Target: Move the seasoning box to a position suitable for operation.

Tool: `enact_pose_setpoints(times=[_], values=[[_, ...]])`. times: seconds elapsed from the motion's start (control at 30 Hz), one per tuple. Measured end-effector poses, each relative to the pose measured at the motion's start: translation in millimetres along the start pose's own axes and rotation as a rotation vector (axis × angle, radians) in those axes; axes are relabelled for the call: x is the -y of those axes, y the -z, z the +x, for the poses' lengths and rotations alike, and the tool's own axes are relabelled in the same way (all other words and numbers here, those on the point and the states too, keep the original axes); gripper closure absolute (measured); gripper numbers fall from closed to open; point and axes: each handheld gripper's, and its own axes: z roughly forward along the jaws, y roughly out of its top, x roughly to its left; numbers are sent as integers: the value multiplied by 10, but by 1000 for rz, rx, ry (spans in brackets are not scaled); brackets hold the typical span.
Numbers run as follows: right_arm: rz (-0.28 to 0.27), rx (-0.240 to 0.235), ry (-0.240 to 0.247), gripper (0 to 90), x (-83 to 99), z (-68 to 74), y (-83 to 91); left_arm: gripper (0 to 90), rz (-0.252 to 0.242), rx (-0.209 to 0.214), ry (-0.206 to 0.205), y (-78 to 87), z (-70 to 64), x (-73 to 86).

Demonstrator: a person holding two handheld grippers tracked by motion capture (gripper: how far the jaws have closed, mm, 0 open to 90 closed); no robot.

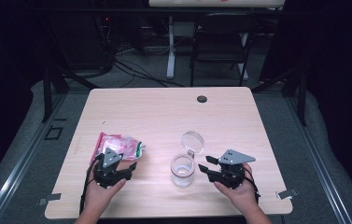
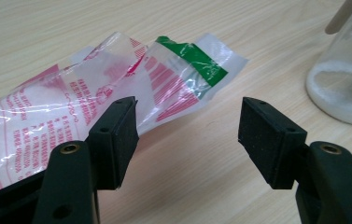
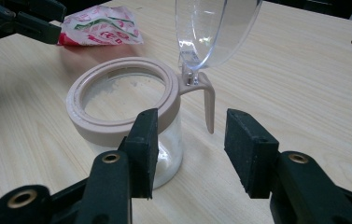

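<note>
Near the table's front edge, your left gripper (image 1: 126, 172) rests with jaws spread, holding nothing; the crinkled clear plastic bag (image 1: 117, 143), printed red with a green strip, lies just beyond at its 12 o'clock. Your right gripper (image 1: 205, 169) also stands with jaws spread and empty, the glass jar (image 1: 182, 170) just beside at its 9 o'clock. Its beige ring rim is smooth, its clear hinged lid (image 1: 192, 140) raised. Bare wood table (image 1: 164, 109) lies open toward 12 o'clock.

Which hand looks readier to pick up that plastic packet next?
Left. The left gripper is open with the packet lying just beyond its jaws, one jaw already beside the wrapper. The right gripper, also open, faces the jar instead, and the packet lies beyond it.
</note>
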Motion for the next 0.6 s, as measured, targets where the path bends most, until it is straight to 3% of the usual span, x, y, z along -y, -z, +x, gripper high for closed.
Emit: enact_pose_setpoints(times=[0.6], values=[[-3, 0, -1, 548, 0, -2, 1, 382, 30, -62, 12, -85, 148, 51]])
